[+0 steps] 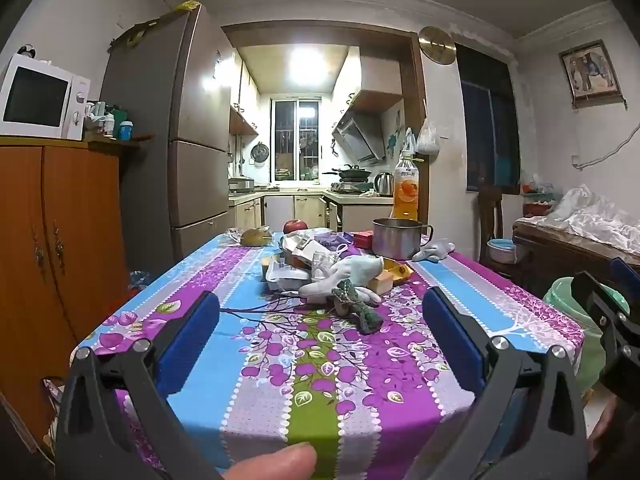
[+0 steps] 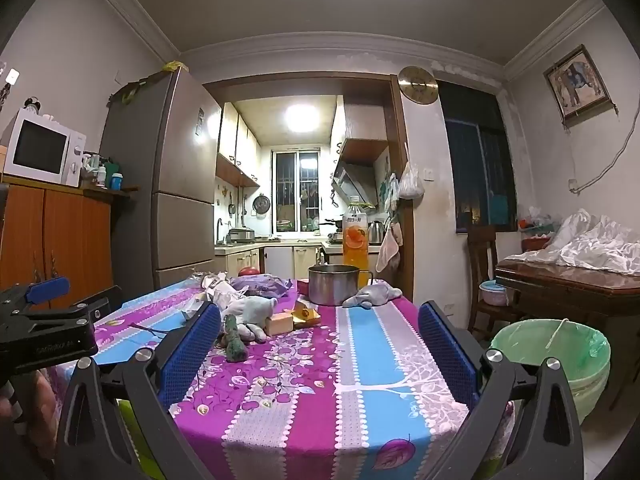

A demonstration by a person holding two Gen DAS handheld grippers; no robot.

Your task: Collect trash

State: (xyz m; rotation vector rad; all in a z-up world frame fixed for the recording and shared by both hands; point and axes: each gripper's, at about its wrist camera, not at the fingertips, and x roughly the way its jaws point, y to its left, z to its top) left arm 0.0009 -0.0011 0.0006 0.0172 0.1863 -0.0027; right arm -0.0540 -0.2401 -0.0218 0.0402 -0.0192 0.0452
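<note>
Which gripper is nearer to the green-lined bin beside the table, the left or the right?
Right. The bin stands just beside the right gripper, off the table's edge. The left gripper is farther, over the table, on the right gripper's other side.

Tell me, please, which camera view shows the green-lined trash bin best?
The right wrist view: the trash bin shows its whole open rim and green liner beside the table's right edge. In the left wrist view, only a sliver of it shows, largely hidden behind the right gripper.
</note>
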